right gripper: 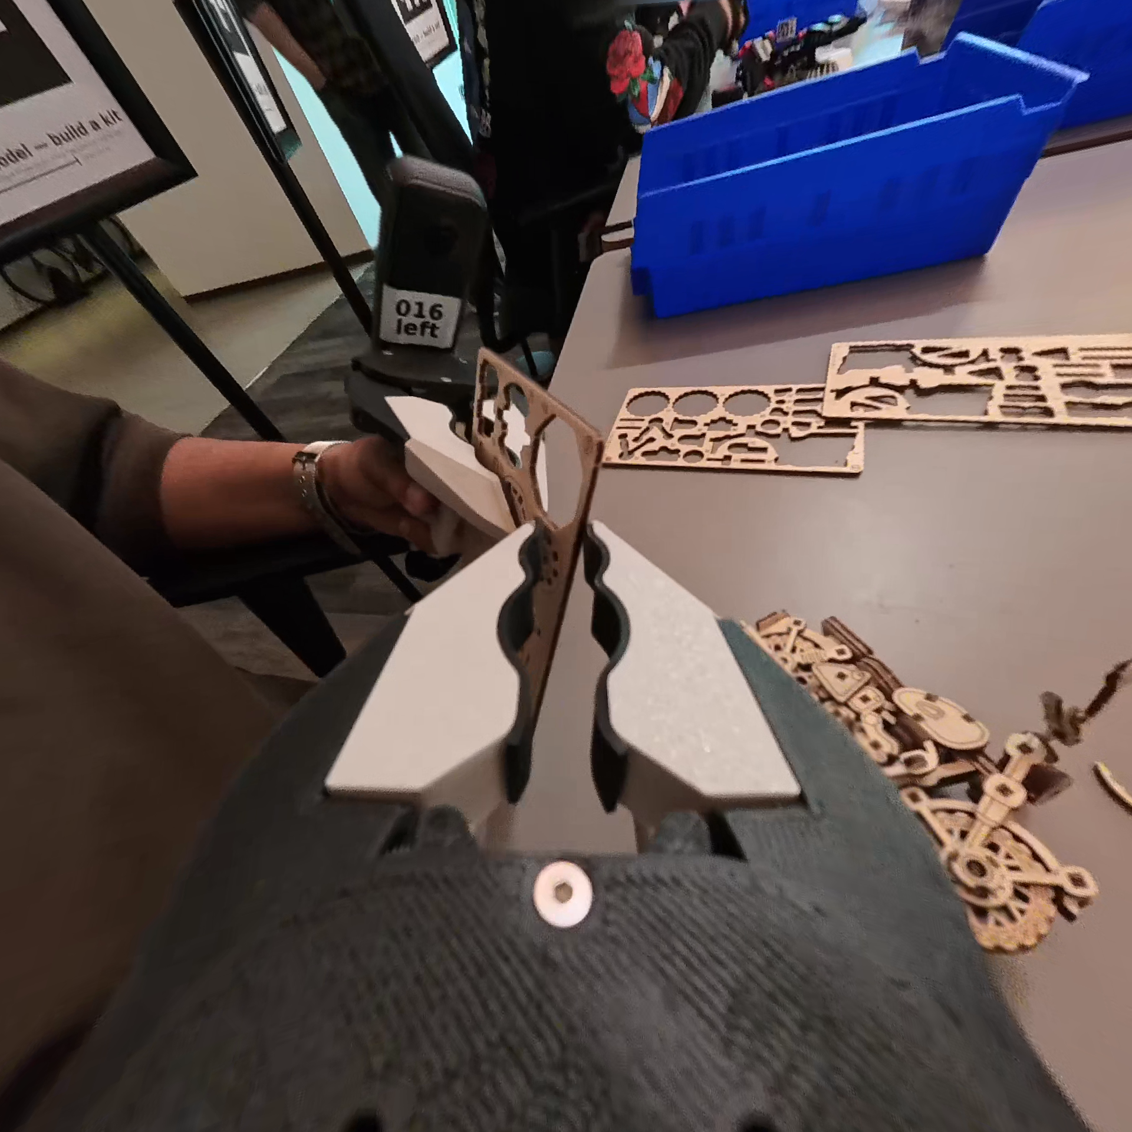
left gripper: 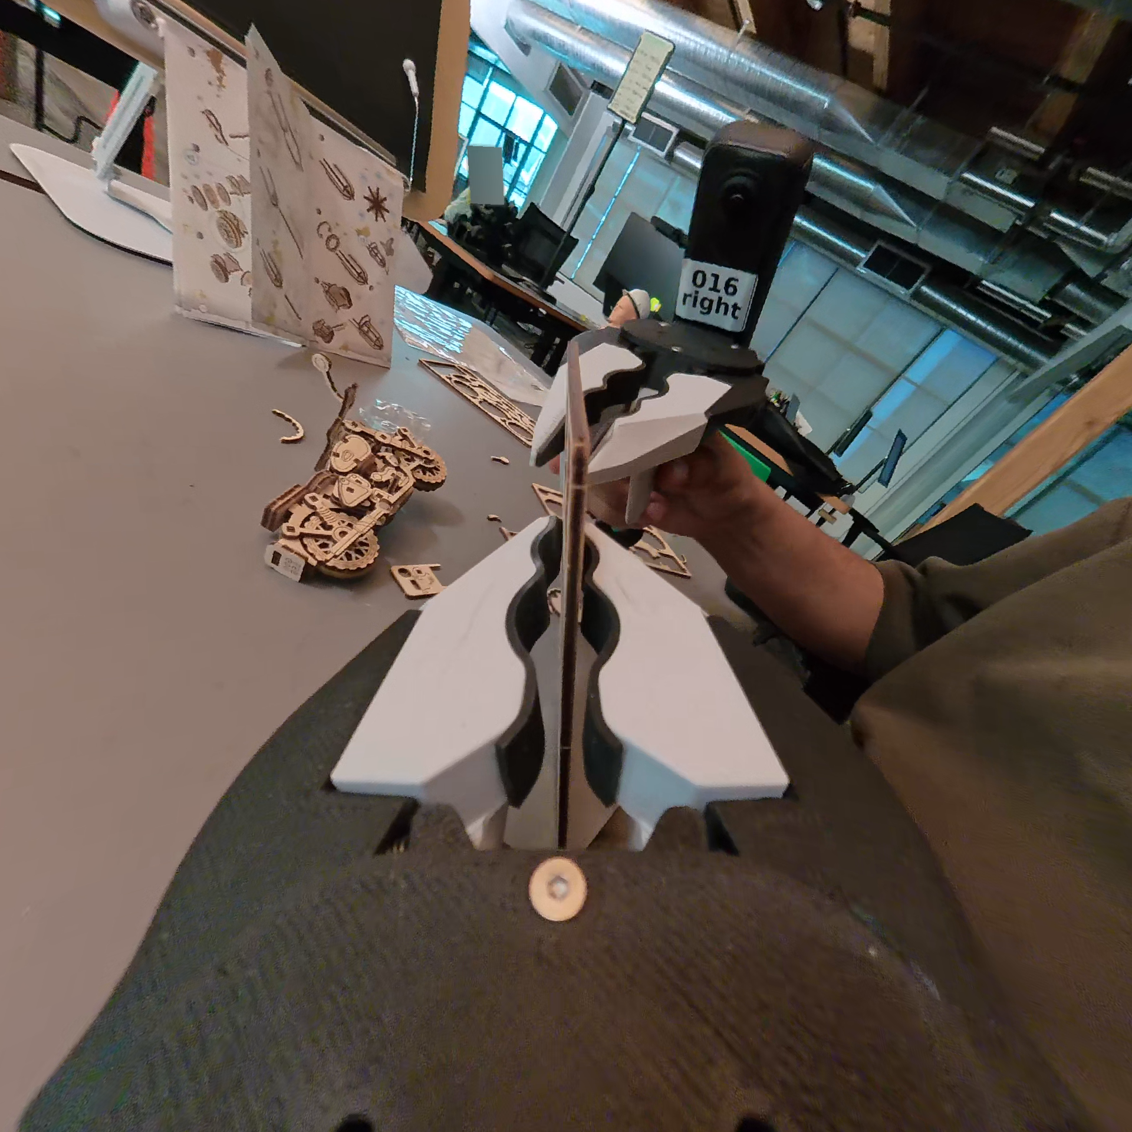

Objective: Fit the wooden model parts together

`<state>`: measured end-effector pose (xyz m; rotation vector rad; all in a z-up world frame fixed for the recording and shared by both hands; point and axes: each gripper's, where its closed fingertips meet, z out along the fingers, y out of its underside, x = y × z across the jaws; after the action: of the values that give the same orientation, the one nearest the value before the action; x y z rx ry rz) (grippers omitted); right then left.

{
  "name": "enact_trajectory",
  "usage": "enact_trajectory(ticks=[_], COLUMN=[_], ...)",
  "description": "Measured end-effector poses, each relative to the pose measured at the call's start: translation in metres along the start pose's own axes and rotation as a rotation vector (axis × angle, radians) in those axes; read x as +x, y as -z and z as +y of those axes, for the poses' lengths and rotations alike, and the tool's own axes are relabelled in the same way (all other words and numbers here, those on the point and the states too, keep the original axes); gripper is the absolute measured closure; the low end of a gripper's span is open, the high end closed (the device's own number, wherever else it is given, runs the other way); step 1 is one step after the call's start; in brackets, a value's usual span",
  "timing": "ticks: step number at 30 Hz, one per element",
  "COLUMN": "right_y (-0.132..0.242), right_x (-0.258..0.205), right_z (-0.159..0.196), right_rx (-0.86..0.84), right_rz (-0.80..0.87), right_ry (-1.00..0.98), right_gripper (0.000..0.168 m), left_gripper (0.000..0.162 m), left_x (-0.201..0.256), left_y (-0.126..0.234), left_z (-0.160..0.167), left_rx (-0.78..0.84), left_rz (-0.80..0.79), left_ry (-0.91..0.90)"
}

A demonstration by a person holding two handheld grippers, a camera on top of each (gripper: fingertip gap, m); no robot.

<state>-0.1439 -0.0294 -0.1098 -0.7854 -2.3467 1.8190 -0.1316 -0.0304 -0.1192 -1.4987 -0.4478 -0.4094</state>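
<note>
A thin wooden parts sheet with cut-out holes [right gripper: 554, 576] is held upright above the table, and in the left wrist view it shows edge-on [left gripper: 576, 429]. My left gripper [left gripper: 573, 527] is shut on one edge of it, and my right gripper [right gripper: 558, 532] is shut on the opposite edge. Each gripper shows in the other's view, the right [left gripper: 569, 456] and the left [right gripper: 520, 508]. A partly built wooden motorcycle model [left gripper: 349, 496] lies on its side on the grey table, to the right of my right gripper [right gripper: 919, 765].
Two used part sheets [right gripper: 735, 429] [right gripper: 980, 380] lie flat beyond the model. A blue bin [right gripper: 827, 202] stands at the far edge. An open instruction booklet [left gripper: 282, 202] stands behind the model. Small loose pieces [left gripper: 416, 579] lie near it. The person's sleeves are close on both sides. The tips of both grippers are at nearly the same place.
</note>
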Motion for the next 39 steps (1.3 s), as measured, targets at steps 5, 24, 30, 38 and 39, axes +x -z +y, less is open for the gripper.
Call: enact_trajectory(ticks=[5, 24, 30, 38, 39], right_y=[0.000, 0.007, 0.005, 0.003, 0.003], right_x=[0.001, -0.001, 0.002, 0.006, 0.006], right_z=[0.007, 0.012, 0.012, 0.008, 0.008], right_rx=[-0.053, -0.218, -0.223, -0.251, -0.253], right_rz=[0.017, 0.080, 0.130, 0.254, 0.270], right_ry=[0.000, 0.167, 0.136, 0.193, 0.207], right_gripper=[0.156, 0.155, 0.154, 0.152, 0.152], left_gripper=[0.162, 0.162, 0.162, 0.162, 0.162], left_x=[-0.002, 0.003, 0.000, -0.003, -0.004], left_y=[-0.001, -0.004, -0.003, -0.002, -0.002], left_z=[0.003, 0.005, 0.005, 0.001, 0.000], left_rx=[-0.021, -0.035, -0.030, -0.006, -0.004], left_rz=[-0.021, -0.050, -0.082, -0.110, -0.115], left_ry=[-0.028, -0.107, -0.122, -0.122, -0.126])
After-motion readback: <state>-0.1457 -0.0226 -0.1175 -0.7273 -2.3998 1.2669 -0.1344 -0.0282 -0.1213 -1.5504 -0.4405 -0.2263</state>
